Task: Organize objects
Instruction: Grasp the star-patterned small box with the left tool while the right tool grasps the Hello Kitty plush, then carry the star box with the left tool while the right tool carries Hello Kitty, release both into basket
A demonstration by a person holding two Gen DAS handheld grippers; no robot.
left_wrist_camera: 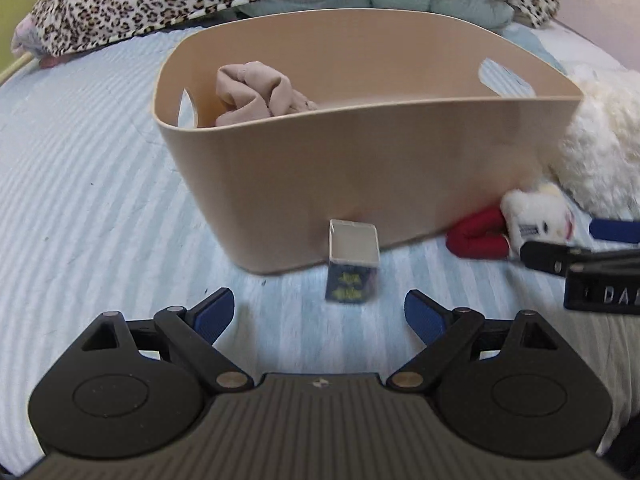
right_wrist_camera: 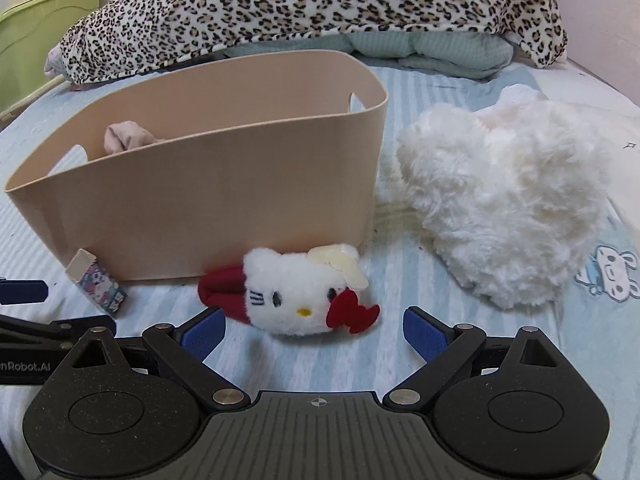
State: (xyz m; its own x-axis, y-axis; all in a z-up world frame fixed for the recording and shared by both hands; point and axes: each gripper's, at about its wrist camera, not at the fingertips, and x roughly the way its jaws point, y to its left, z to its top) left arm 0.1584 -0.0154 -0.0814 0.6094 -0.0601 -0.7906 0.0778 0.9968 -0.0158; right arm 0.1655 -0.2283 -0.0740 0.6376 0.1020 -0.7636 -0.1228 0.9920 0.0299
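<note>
A beige plastic bin point(left_wrist_camera: 360, 184) point(right_wrist_camera: 224, 200) stands on the striped bed and holds a crumpled beige cloth point(left_wrist_camera: 256, 94) point(right_wrist_camera: 126, 138). A small printed box point(left_wrist_camera: 352, 264) point(right_wrist_camera: 98, 280) stands against the bin's front wall. My left gripper point(left_wrist_camera: 320, 316) is open and empty, just in front of the box. A white cat plush with red bow point(right_wrist_camera: 304, 296) point(left_wrist_camera: 520, 228) lies on its side by the bin. My right gripper point(right_wrist_camera: 314, 332) is open and empty, close in front of the plush. A large fluffy white plush point(right_wrist_camera: 504, 208) point(left_wrist_camera: 600, 148) lies to the right.
A leopard-print blanket point(right_wrist_camera: 304, 8) and a pale green folded quilt point(right_wrist_camera: 440, 52) lie at the back of the bed. A green plastic box point(right_wrist_camera: 36, 36) stands at the far left. The left gripper's fingers point(right_wrist_camera: 24, 292) show at the left edge of the right wrist view.
</note>
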